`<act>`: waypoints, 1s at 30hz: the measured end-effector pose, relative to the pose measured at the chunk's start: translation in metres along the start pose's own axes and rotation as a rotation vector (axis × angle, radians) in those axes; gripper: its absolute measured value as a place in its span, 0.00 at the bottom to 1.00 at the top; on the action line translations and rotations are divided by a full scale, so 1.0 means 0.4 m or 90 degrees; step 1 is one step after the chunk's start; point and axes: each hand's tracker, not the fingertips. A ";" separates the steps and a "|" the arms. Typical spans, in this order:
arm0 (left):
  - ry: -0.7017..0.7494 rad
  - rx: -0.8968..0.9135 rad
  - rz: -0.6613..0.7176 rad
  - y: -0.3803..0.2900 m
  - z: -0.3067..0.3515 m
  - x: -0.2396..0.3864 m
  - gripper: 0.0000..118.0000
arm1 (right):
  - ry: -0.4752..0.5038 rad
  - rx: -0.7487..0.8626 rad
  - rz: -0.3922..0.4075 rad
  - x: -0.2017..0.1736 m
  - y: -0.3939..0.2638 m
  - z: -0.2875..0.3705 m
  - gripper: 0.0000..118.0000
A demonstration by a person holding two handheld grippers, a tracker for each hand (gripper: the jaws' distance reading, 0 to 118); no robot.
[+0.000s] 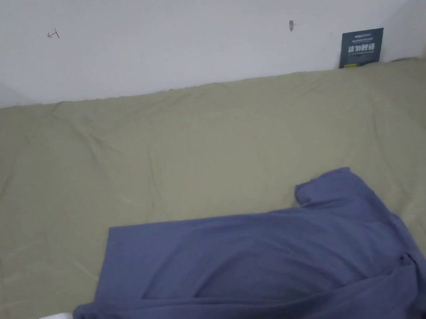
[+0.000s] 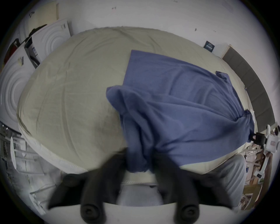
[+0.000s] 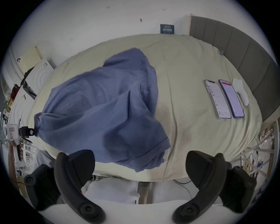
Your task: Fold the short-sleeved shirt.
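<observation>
A blue short-sleeved shirt (image 1: 253,262) lies across the near half of a bed covered with a pale green sheet (image 1: 194,140), its body spread sideways with 1 sleeve sticking up toward the far side at the right. The left gripper (image 2: 138,162) has its 2 dark jaws clenched on a bunched corner of the shirt at the near edge of the bed, and the fabric rises in folds from that pinch toward the flat part. In the right gripper view the same gripper appears at the far left, gripping the gathered end of the shirt, with a hand partly visible behind its white housing. The right gripper (image 3: 140,165) has its 2 jaws spread wide apart and holds nothing; it hangs just above the near bed edge, with the shirt's hemmed sleeve lying between and slightly beyond the jaws, not touching either as far as can be seen. Farther right on the sheet, well apart from the shirt, 2 phones (image 3: 224,99) lie side by side with lit screens, and a small white object (image 3: 240,92) rests just beside them. A dark card (image 1: 361,48) leans against the white wall behind the bed.
</observation>
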 end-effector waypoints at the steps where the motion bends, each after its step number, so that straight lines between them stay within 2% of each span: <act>1: 0.010 0.005 -0.007 0.008 0.017 -0.002 0.92 | 0.003 -0.002 -0.004 -0.001 0.007 0.016 1.00; 4: 0.017 0.071 -0.025 0.047 0.067 -0.002 0.92 | -0.005 0.033 0.000 -0.009 0.053 0.043 1.00; 7: 0.080 0.118 -0.122 0.109 0.092 0.042 0.92 | 0.000 0.089 -0.009 -0.023 0.116 0.058 0.99; 9: 0.092 0.109 -0.193 0.137 0.071 0.066 0.92 | 0.005 0.087 -0.014 -0.029 0.164 0.051 0.95; 11: 0.116 0.089 -0.187 0.180 0.052 0.073 0.91 | -0.007 0.112 0.000 -0.041 0.199 0.041 0.93; 12: 0.072 0.101 -0.139 0.206 0.042 0.064 0.85 | -0.012 0.118 0.005 -0.046 0.217 0.034 0.82; 14: -0.006 0.108 -0.067 0.264 0.022 0.049 0.66 | -0.017 0.122 0.003 -0.059 0.249 0.013 0.46; 15: -0.036 0.112 -0.058 0.293 0.004 0.048 0.40 | -0.023 0.131 -0.004 -0.062 0.266 -0.001 0.16; 16: -0.040 0.109 -0.061 0.325 -0.021 0.049 0.14 | -0.030 0.136 -0.005 -0.062 0.282 -0.014 0.01; 17: -0.019 0.115 -0.061 0.346 -0.040 0.058 0.05 | -0.037 0.149 -0.012 -0.066 0.297 -0.025 0.01; 19: -0.004 0.117 -0.073 0.395 -0.086 0.078 0.04 | -0.034 0.140 -0.015 -0.068 0.333 -0.058 0.01; 25: 0.008 0.131 -0.081 0.509 -0.219 0.108 0.04 | -0.050 0.119 -0.020 -0.061 0.400 -0.144 0.01; 27: 0.031 0.084 -0.089 0.544 -0.261 0.119 0.04 | -0.049 0.110 -0.016 -0.060 0.414 -0.167 0.01; 29: 0.015 0.087 -0.072 0.563 -0.297 0.114 0.05 | -0.053 0.100 -0.006 -0.057 0.427 -0.190 0.01; 30: 0.006 0.088 -0.067 0.574 -0.311 0.113 0.14 | -0.056 0.096 -0.002 -0.056 0.431 -0.199 0.01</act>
